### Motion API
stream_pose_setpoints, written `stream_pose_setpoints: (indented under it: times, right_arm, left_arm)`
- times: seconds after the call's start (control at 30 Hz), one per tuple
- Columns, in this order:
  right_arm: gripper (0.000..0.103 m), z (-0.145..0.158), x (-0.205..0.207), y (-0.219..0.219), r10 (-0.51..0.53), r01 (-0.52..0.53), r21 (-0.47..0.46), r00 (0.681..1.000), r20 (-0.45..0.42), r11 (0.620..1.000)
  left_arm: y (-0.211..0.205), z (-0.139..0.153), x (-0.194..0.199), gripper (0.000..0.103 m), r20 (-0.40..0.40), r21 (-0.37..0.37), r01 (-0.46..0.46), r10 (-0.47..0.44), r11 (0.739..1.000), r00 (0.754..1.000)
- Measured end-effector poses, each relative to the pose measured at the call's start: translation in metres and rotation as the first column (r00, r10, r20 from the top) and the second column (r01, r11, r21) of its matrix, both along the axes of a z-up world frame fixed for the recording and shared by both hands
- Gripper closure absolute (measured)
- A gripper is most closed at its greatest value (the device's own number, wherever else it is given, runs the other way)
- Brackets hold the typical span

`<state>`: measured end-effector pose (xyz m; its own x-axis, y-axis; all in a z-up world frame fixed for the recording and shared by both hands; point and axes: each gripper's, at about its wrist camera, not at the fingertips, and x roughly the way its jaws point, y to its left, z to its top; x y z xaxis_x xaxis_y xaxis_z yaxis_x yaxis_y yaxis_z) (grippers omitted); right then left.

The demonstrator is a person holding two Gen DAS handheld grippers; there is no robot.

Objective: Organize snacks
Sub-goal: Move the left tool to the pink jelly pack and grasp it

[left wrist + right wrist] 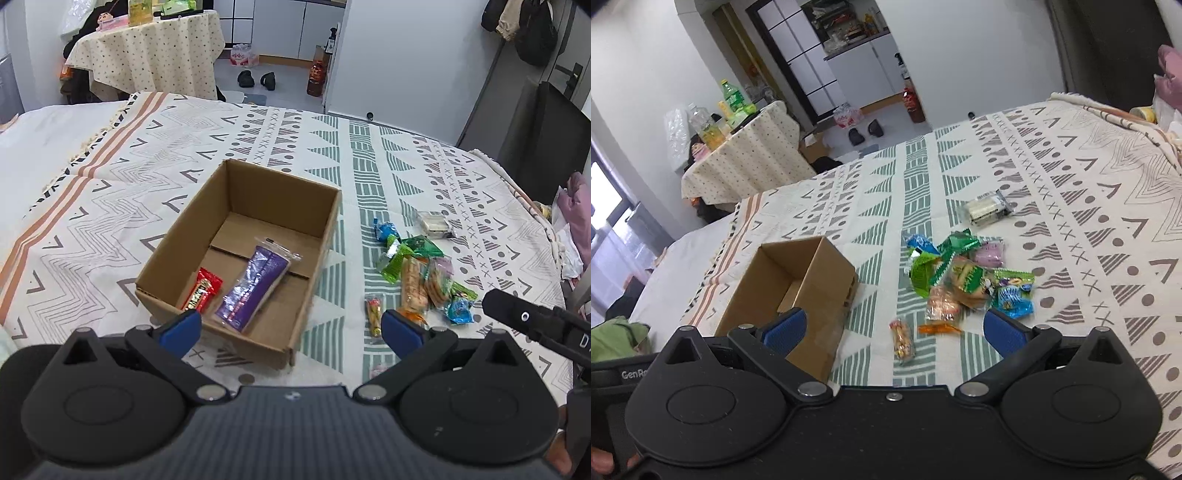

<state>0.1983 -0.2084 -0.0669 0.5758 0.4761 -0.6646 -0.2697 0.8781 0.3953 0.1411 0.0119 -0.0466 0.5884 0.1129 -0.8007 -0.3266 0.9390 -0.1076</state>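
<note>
Left wrist view: inside of the cardboard box [243, 254] on the patterned bedspread [110, 206], holding a purple packet [255, 284] and a red packet [202, 294]; right wrist view: only the box's outer wall and far corner, contents hidden. Loose heap of snacks [964, 280] in green, blue, orange and pink wrappers just right of the box, with a clear-wrapped white pack [988, 208] apart behind and a small narrow packet [903, 341] nearest. Left gripper [291, 330] and right gripper [894, 332] both spread wide, blue pads empty, touching nothing.
</note>
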Motion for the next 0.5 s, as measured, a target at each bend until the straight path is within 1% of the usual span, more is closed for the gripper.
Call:
stream_pose_setpoints:
  times: [0.07,0.23,0.5]
  right_arm:
    - [0.0,0.0,-0.001,-0.008,0.023,-0.023,0.002,1.0,-0.001,1.0]
    - [0.0,0.002,-0.004,-0.027,0.03,-0.03,0.001,0.999,0.009,1.0]
    - [0.0,-0.001,-0.005,-0.06,-0.014,0.014,0.018,1.0,0.007,1.0]
  left_arm:
    - [-0.008,0.001,0.0,0.0,-0.006,0.01,0.007,-0.007,1.0,1.0]
    - [-0.026,-0.003,-0.001,0.0,-0.016,0.006,0.023,-0.022,1.0,1.0]
    - [-0.061,-0.015,0.0,0.0,-0.032,0.029,0.055,-0.054,0.998,0.998]
